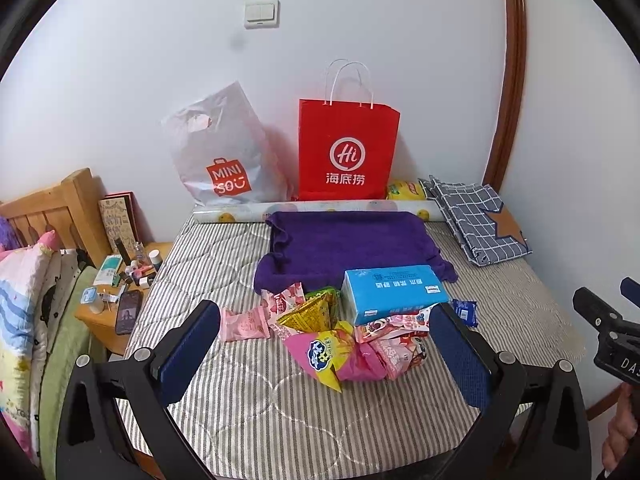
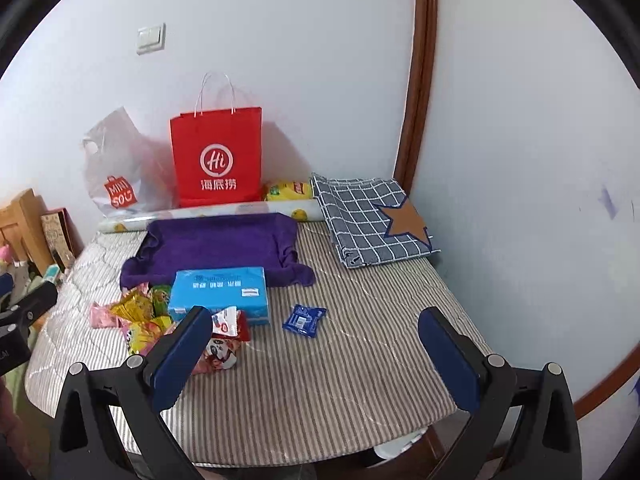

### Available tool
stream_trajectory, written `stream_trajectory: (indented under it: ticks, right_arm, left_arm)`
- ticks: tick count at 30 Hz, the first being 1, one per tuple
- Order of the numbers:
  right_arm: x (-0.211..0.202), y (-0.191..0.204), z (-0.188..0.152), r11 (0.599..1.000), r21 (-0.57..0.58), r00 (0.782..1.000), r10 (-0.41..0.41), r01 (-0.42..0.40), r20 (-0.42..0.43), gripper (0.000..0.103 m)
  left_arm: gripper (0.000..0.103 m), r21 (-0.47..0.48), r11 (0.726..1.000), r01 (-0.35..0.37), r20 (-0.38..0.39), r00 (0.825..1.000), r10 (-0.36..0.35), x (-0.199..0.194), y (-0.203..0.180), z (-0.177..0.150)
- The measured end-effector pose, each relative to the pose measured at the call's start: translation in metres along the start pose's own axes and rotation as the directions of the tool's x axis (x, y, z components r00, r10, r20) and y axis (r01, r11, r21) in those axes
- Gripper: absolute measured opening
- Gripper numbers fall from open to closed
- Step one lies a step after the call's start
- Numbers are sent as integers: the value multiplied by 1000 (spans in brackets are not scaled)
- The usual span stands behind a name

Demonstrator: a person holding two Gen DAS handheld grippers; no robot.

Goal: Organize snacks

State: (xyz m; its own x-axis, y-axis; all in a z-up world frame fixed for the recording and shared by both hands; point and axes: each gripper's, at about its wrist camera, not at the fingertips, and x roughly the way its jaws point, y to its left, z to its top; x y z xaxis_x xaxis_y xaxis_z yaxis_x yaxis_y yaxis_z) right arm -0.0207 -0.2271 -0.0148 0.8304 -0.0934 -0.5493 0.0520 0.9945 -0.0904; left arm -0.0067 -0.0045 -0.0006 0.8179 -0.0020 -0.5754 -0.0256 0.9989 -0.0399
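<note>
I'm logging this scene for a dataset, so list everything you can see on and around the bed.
snack packets: a heap, count unclear, pink, yellow, green, front middle of bed
blue packet: 1, lying apart, right of the heap
tissue box: 1, light blue, behind the heap
towel: 1, purple, mid bed
red bag: 1, upright at the wall
white bag: 1, left of red bag
roll: 1, white with yellow prints, along the wall
checked cloth: 1, grey-blue, back right
nightstand: 1, wooden, cluttered, left of bed
left gripper: open, over the heap
right gripper: open, empty
</note>
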Motion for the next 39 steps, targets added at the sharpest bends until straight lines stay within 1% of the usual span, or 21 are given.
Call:
stream_trajectory:
  ticks: [5,7,17,25,30,33,35,39]
  right_arm:
    - [3,-2,0,999,16,999,38,-38,-16,103]
    - [3,0,2,999,10,999,40,-40,-22,103]
    - [-5,-5,4,997,44,998,58,-58,10,103]
    - [-10,-3,0,999,24,999,37,-38,39,103]
    - [-13,-3,-1,999,1,998,39,-39,53,103]
    - [-14,-1,-2,1000,-25,998,18,-17,55,103]
    - [-15,0,-2,1000,-18,998,5,-4,63,103]
    - [-14,-6,-2,998,18,997,52,-53,53,103]
  left_arm:
    - [103,8,1000,-8,7,1000,8,-1,0,1]
    - [103,6,1000,-6,6,1000,6,-2,0,1]
    - [103,1,1000,-14,16,1000,14,-11,3,1]
    - [103,-8,1000,-9,4,1000,9,-14,4,1]
    - [103,-12,1000,-2,18,1000,2,-14,2,0]
    - [103,-9,1000,1,12,1000,-1,-12,1,0]
    - [102,-9,1000,10,1,1000,-10,-11,0,0]
    - [102,-4,1000,4,-2,1000,-4,-10,0,0]
